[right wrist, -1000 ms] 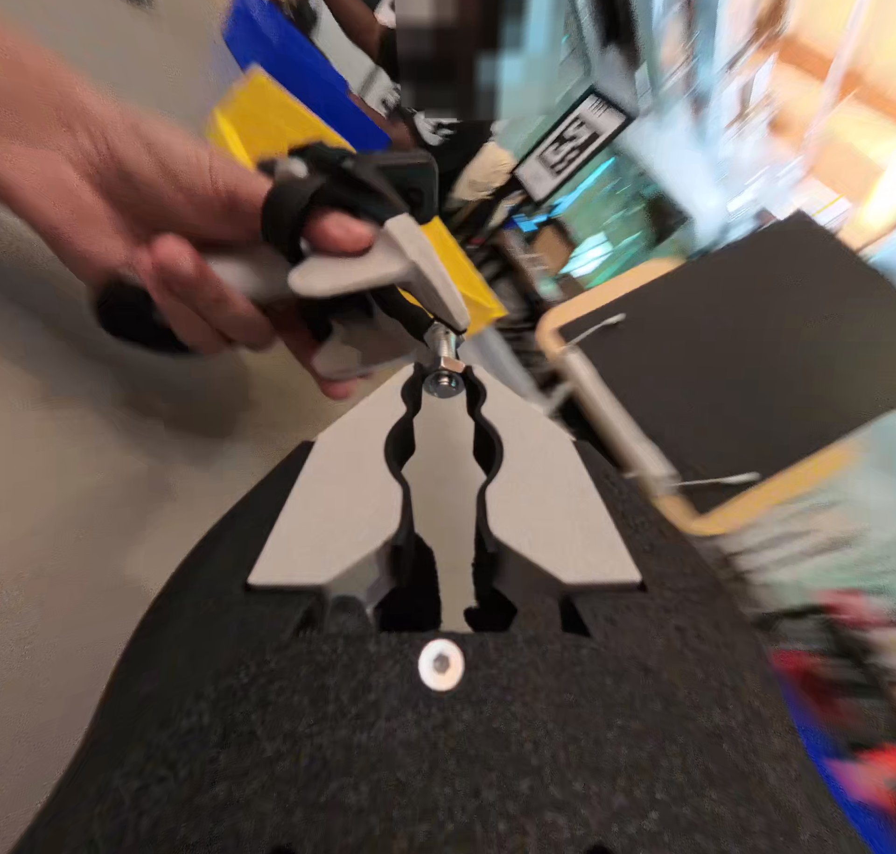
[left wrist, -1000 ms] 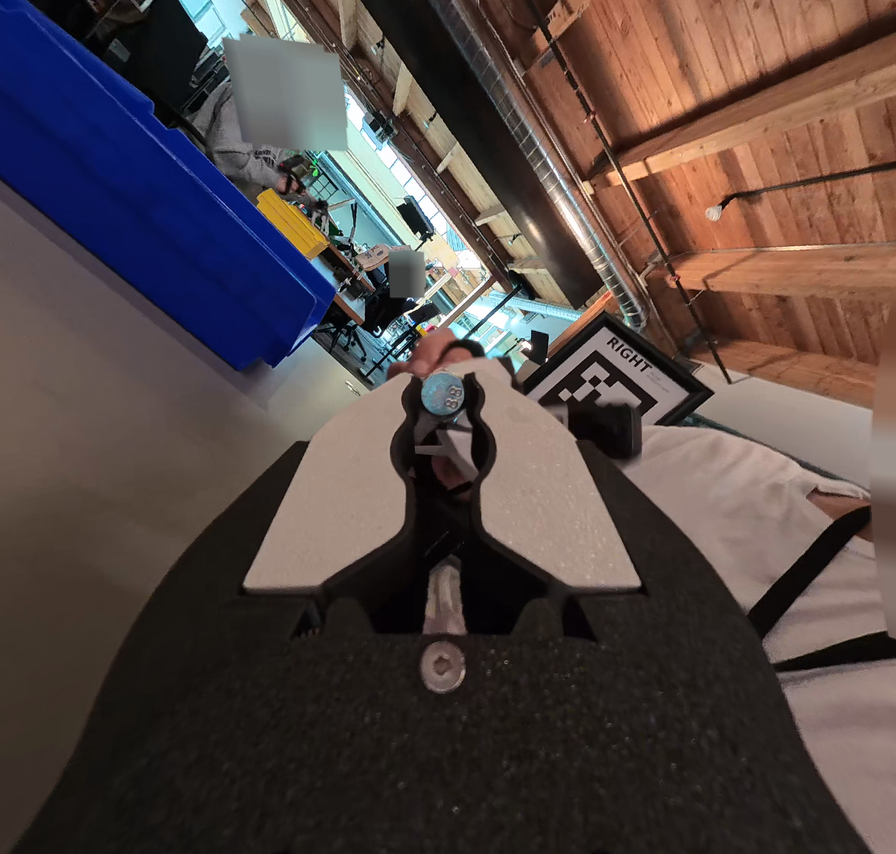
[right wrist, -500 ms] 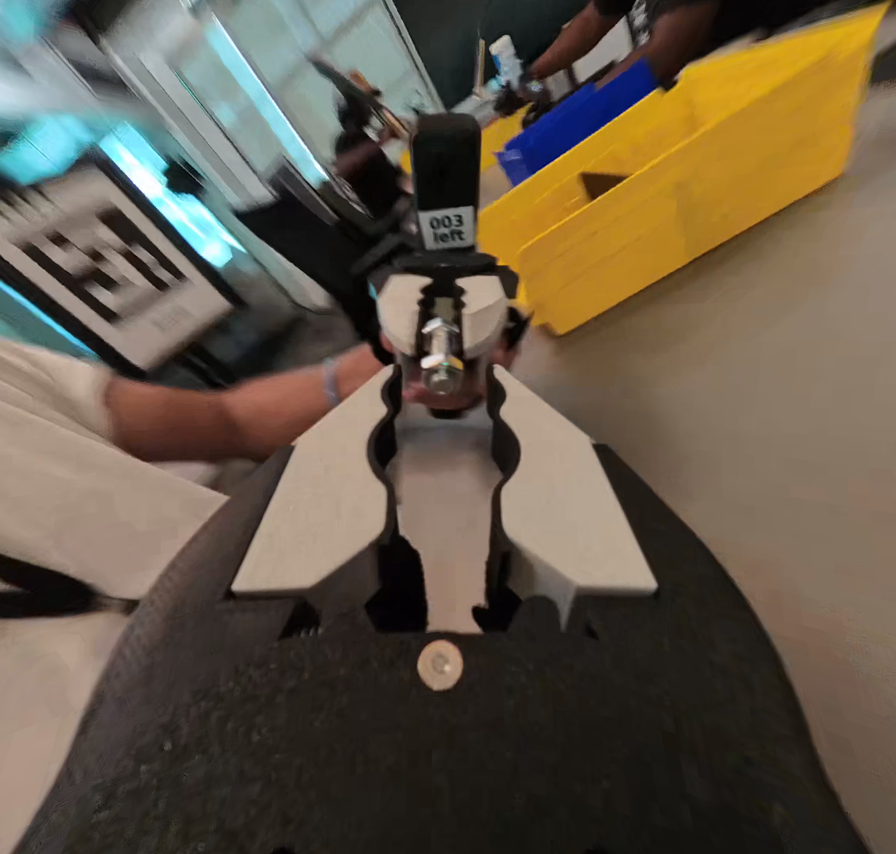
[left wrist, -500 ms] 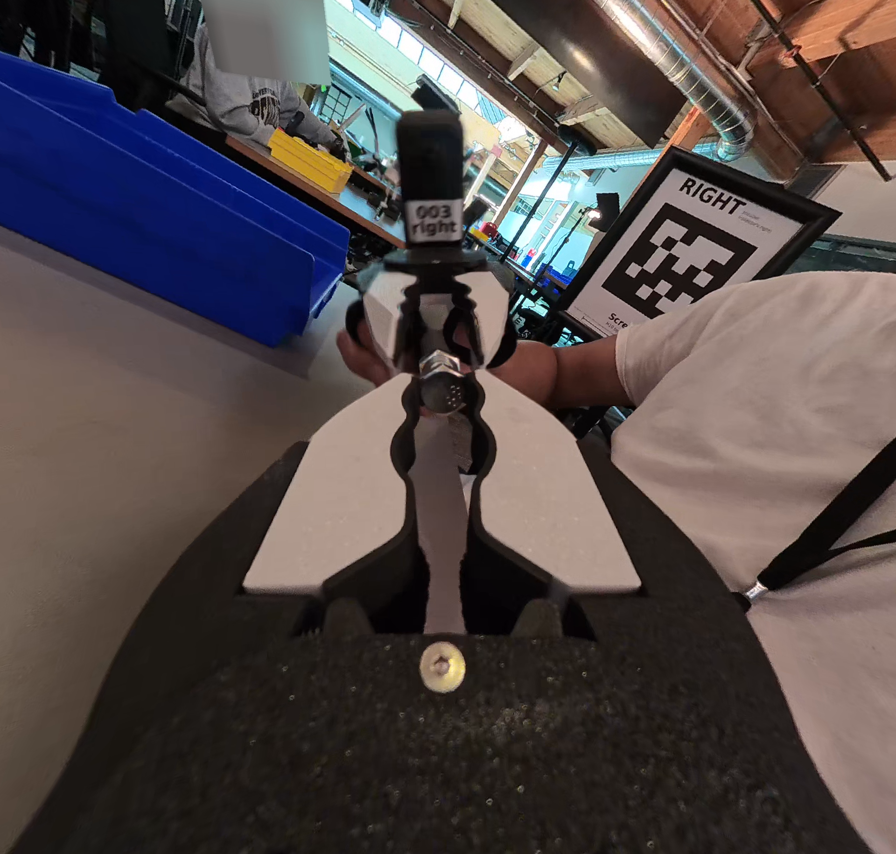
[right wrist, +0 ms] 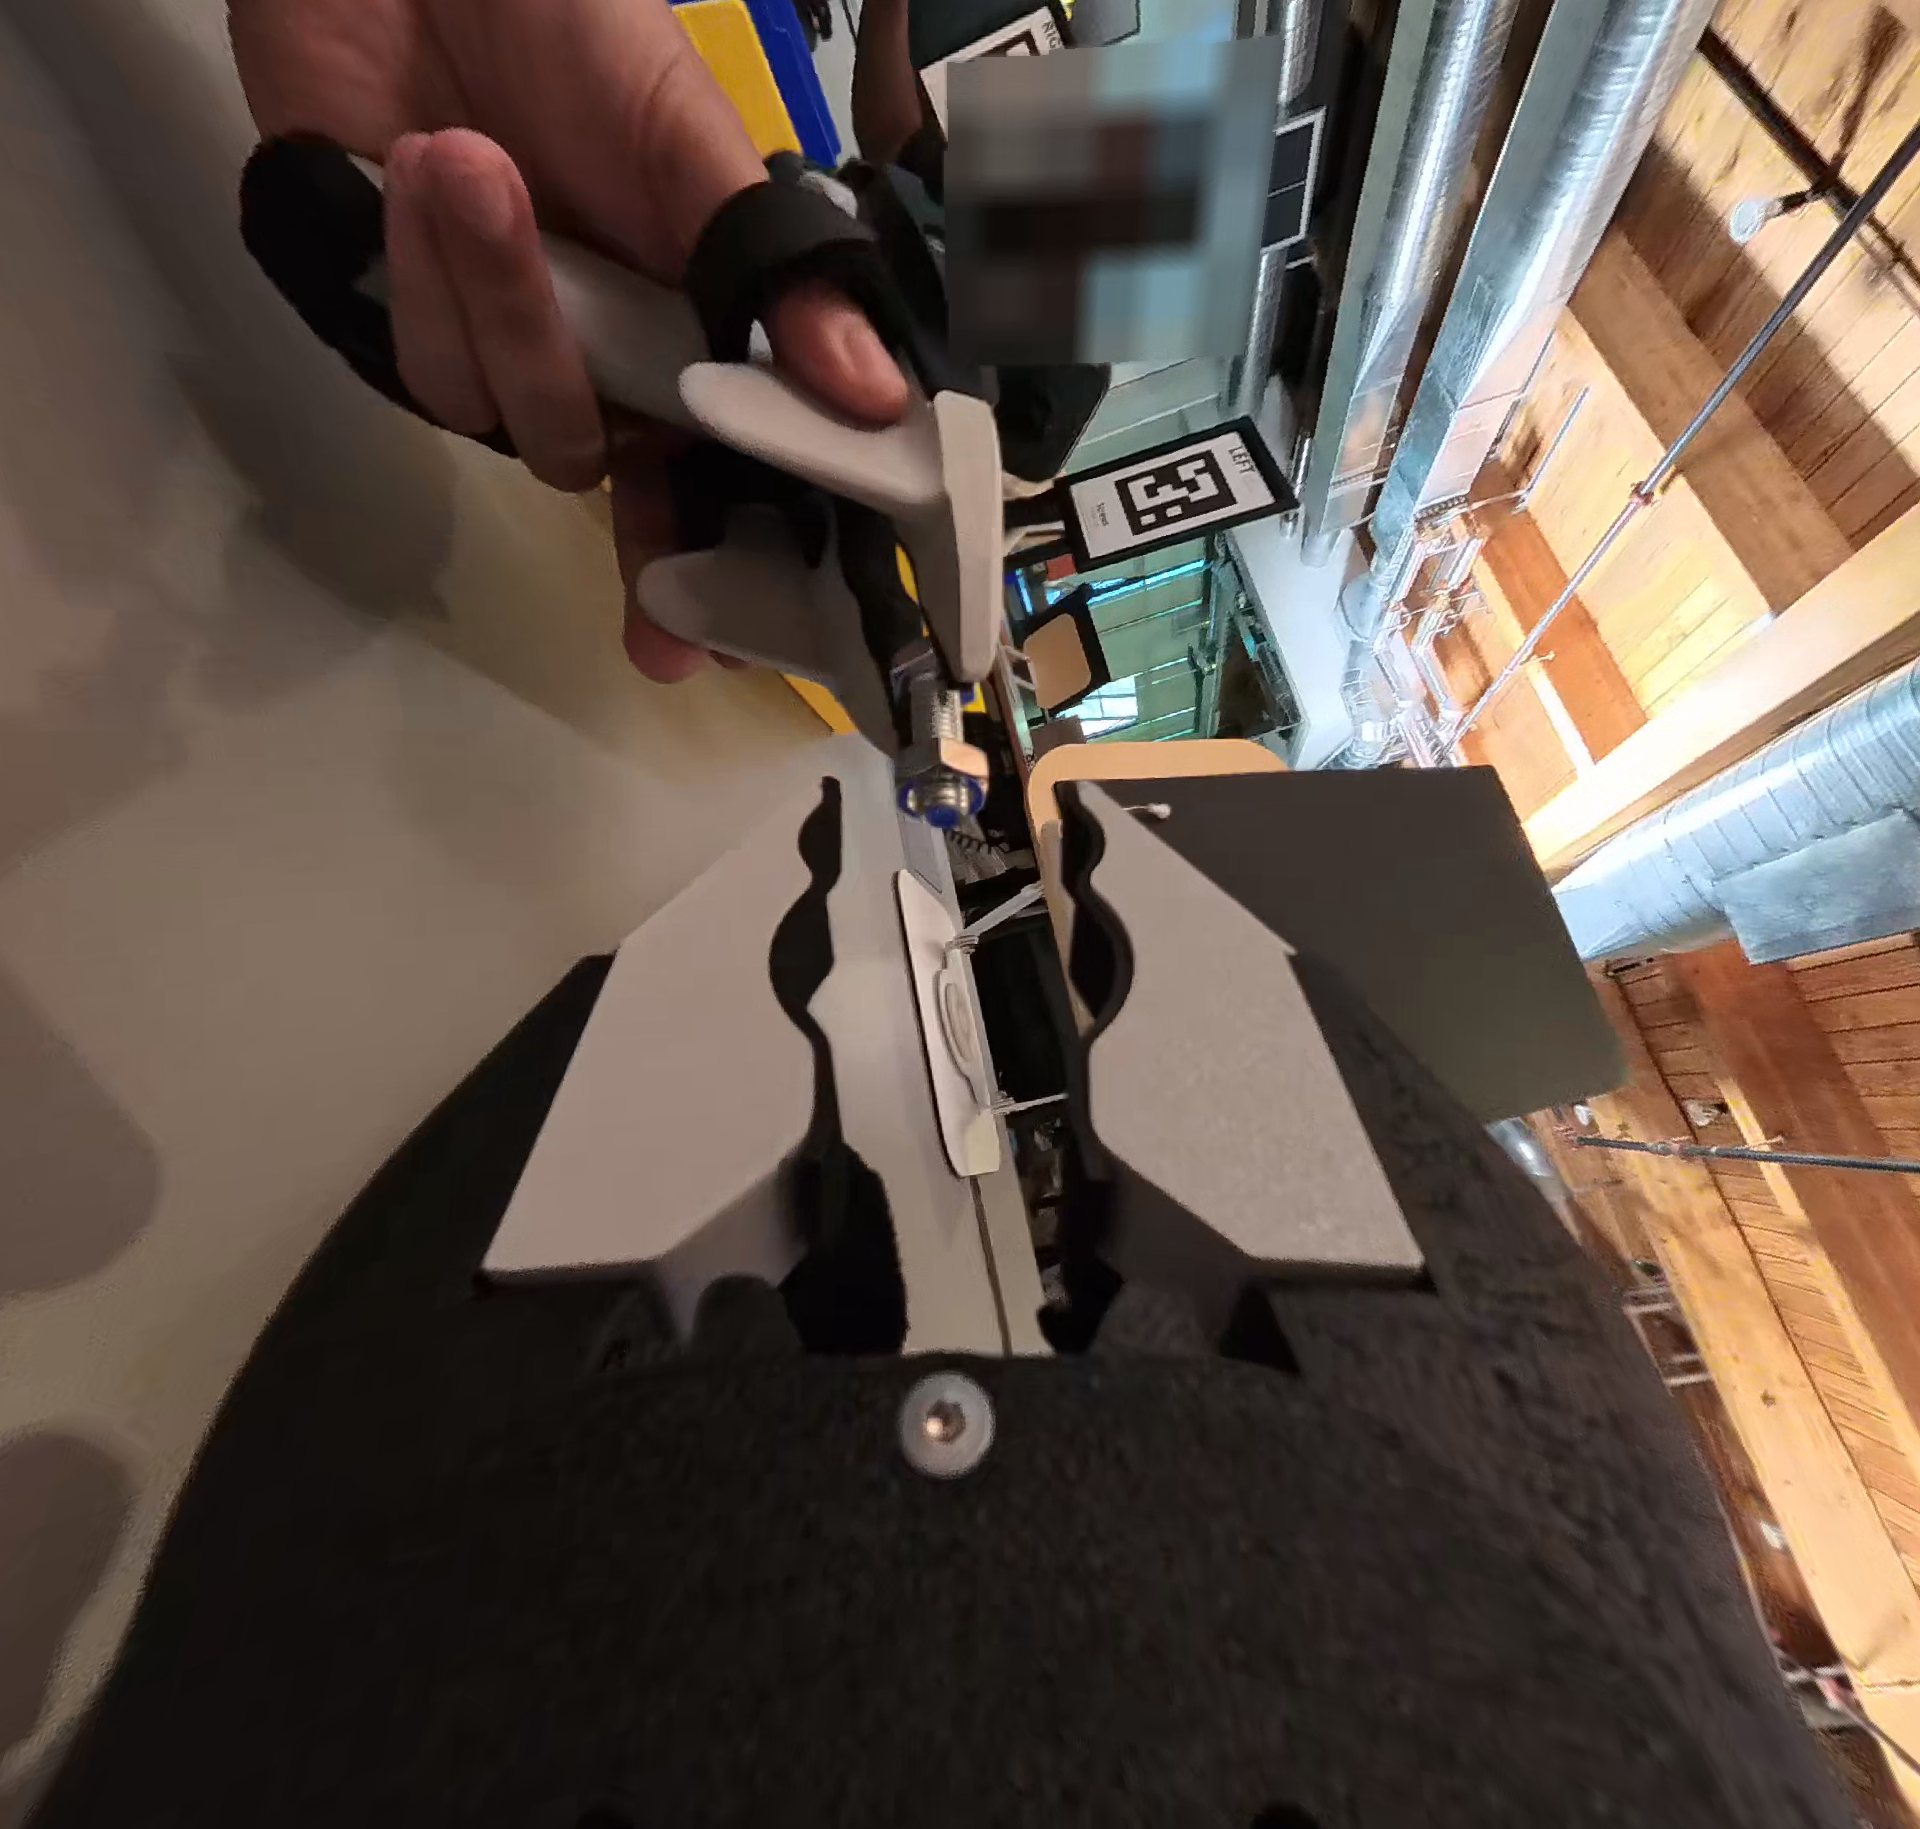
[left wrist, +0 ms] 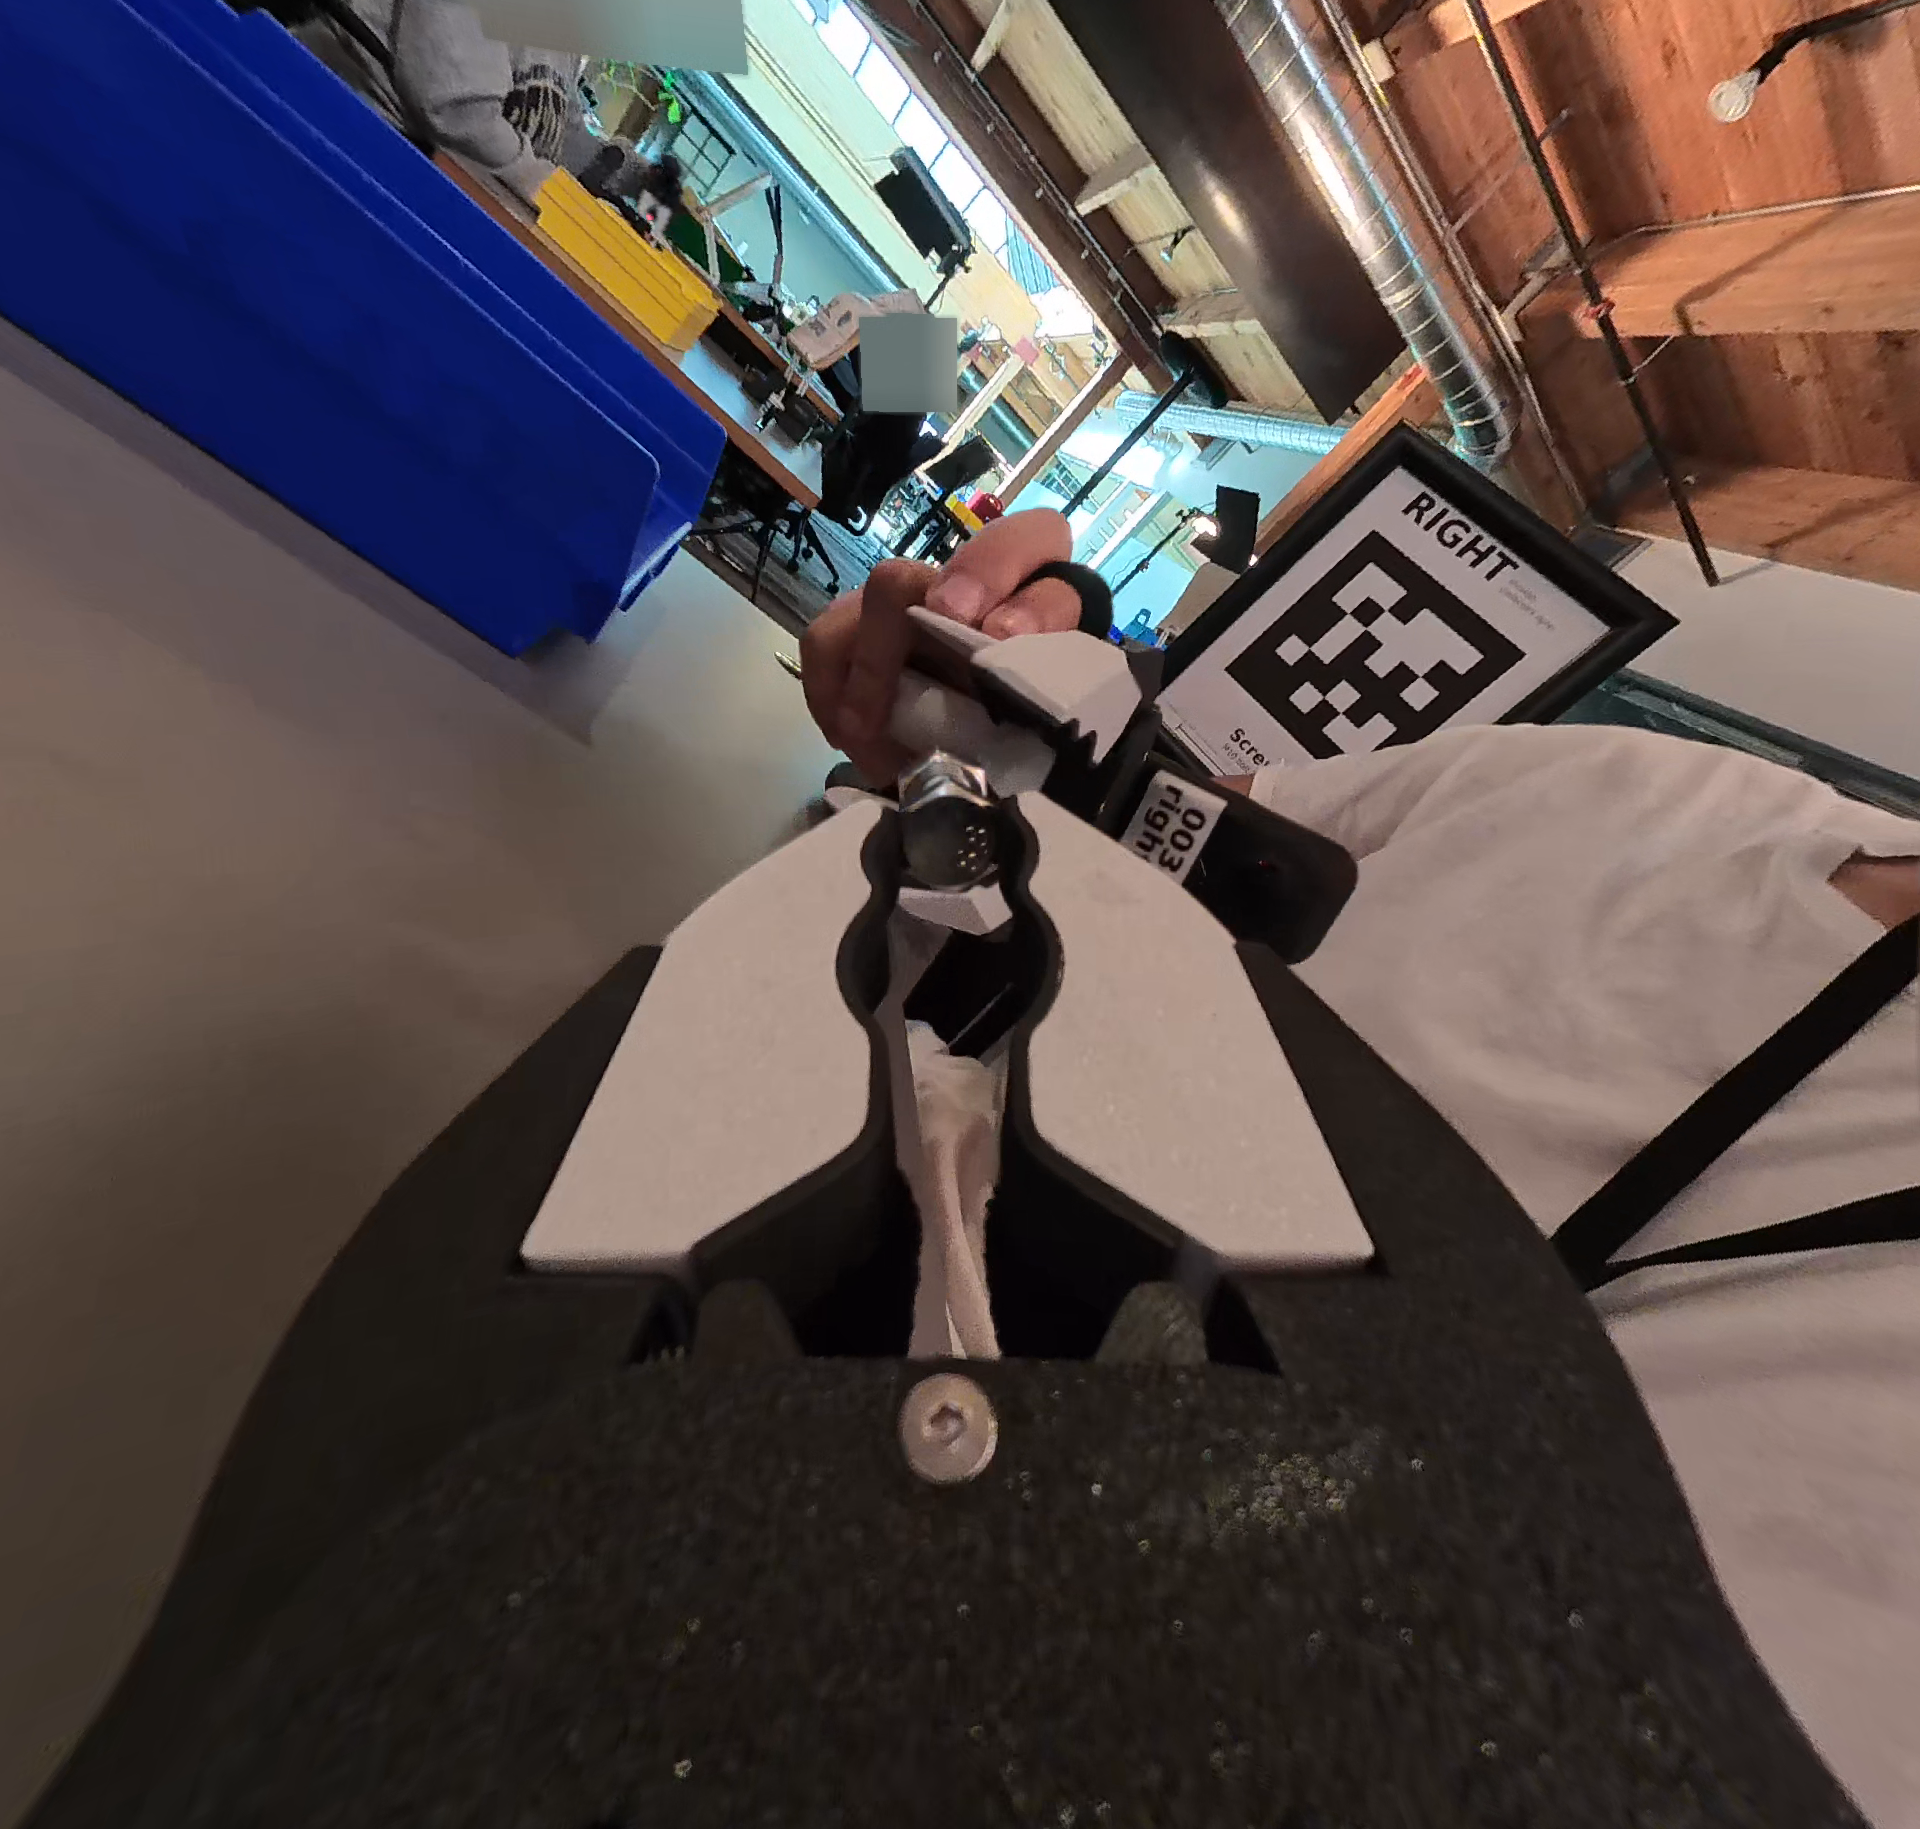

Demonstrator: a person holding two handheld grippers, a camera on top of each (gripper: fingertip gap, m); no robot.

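Silver hex-head steel bolt [left wrist: 948,841], clamped head-first in left hand-held gripper [left wrist: 951,849].
Nut-tipped shank points toward right hand-held gripper [right wrist: 940,803], just short of its spread, empty fingers.

Printed label on black gripper body [left wrist: 1179,823]; framed marker signs [left wrist: 1392,636] [right wrist: 1174,491] carry lettering.

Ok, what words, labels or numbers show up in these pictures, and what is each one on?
Framed white sign with a black square pattern, left wrist view: legible print, but I don't read writing out.
White sticker on the black body of the right tongs: short print, likewise not read out.
Smaller framed sign, right wrist view: print too small to read.
Bolt head: only tiny stamped marks, unreadable.
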